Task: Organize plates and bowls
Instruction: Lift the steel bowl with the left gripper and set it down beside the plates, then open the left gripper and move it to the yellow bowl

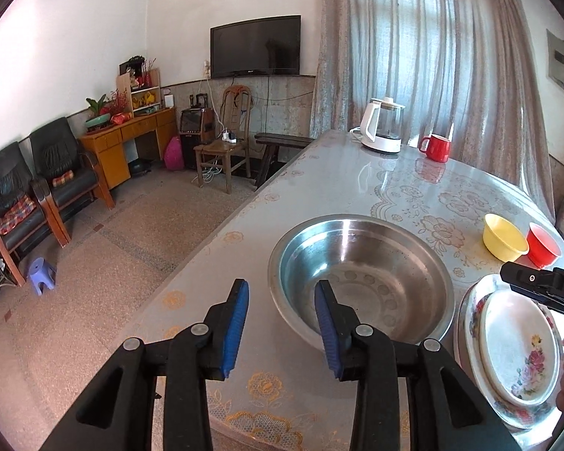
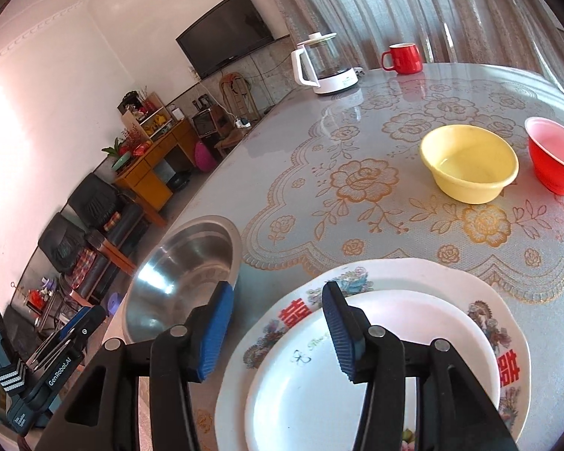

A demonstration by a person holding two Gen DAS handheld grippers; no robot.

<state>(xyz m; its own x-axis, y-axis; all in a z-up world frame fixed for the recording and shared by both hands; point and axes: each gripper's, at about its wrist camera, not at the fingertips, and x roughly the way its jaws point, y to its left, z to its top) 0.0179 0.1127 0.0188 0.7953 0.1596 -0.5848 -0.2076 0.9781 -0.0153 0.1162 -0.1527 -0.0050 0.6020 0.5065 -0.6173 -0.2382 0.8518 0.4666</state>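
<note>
- Left wrist view: the left gripper hangs with jaws apart and nothing between them, over the near rim of the round stainless-steel basin — which sits close to the bench edge, open floor beyond on the left.
- Right wrist view: the right gripper gapes empty above the small white plate stacked in the large floral plate with red characters; the yellow plastic bowl and red plastic bowl stand well beyond. The other gripper's body reads "GenRobot.AI".
</note>
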